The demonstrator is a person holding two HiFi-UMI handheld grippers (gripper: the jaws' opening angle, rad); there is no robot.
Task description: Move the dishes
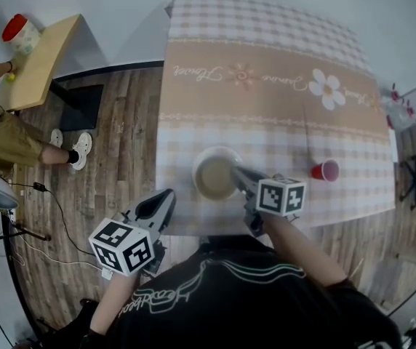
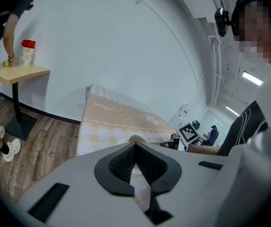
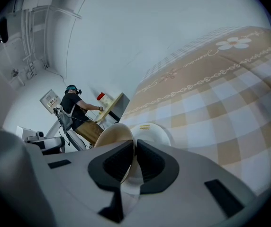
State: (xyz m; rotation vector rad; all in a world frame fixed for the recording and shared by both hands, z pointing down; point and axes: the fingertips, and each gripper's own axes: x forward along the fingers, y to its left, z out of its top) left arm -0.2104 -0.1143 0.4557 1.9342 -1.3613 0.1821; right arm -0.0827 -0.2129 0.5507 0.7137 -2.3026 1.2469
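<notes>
Right tool (image 1: 238, 175) gripping rim, round beige bowl (image 1: 209, 177)

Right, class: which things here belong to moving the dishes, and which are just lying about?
In the job: bowl; right gripper, fingers shut on its rim.
Lying about: red cup, untouched; red-lidded jar; left gripper, empty.

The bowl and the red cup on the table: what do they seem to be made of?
Bowl: likely glazed ceramic or melamine, but the look cannot settle which. It is white at the rim and beige inside, with a smooth surface and a thin wall.
Red cup: probably thin plastic. It is a bright, even red outside and paler pink inside, like a disposable cup.
</notes>
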